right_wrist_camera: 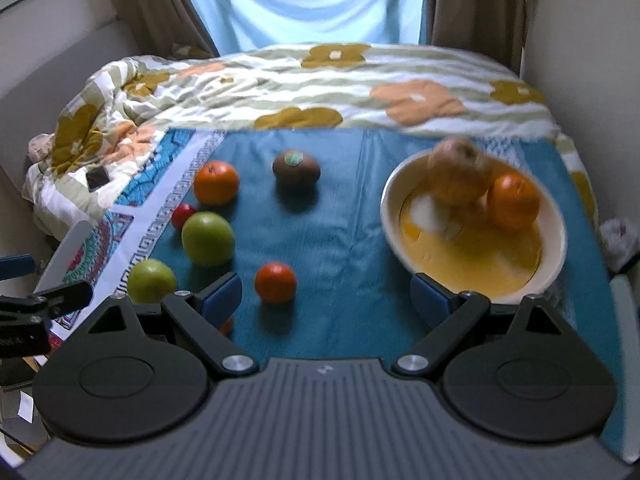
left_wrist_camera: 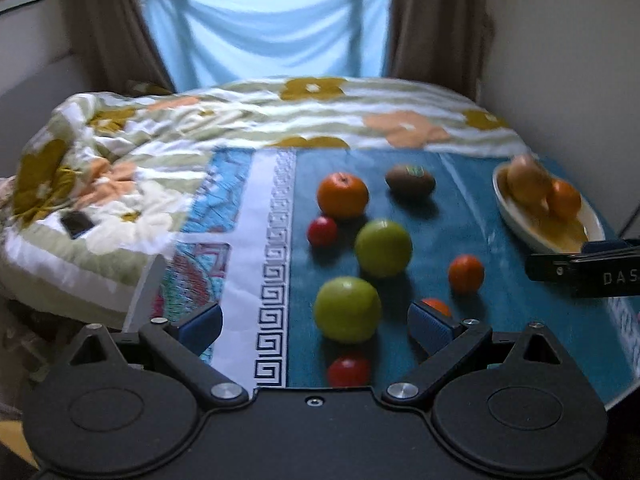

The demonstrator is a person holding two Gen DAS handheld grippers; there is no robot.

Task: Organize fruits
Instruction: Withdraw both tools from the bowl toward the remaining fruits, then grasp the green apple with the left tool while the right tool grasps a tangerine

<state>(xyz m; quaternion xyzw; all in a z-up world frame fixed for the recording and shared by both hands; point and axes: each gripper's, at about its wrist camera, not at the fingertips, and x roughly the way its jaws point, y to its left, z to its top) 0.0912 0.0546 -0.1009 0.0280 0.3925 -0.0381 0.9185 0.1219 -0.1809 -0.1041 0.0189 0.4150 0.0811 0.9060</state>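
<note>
Bowl (right_wrist_camera: 554, 240) right of scattered fruits (right_wrist_camera: 208, 238)

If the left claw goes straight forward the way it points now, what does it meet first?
Probably the nearer green apple, which lies between the open fingers of the left claw; a small red fruit sits lower, though depth is unclear.

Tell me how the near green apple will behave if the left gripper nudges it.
The near green apple looks round and smooth, so it would probably roll across the flat blue cloth. It may bump the red fruit close by. The open left gripper looks wide enough to straddle it.
</note>
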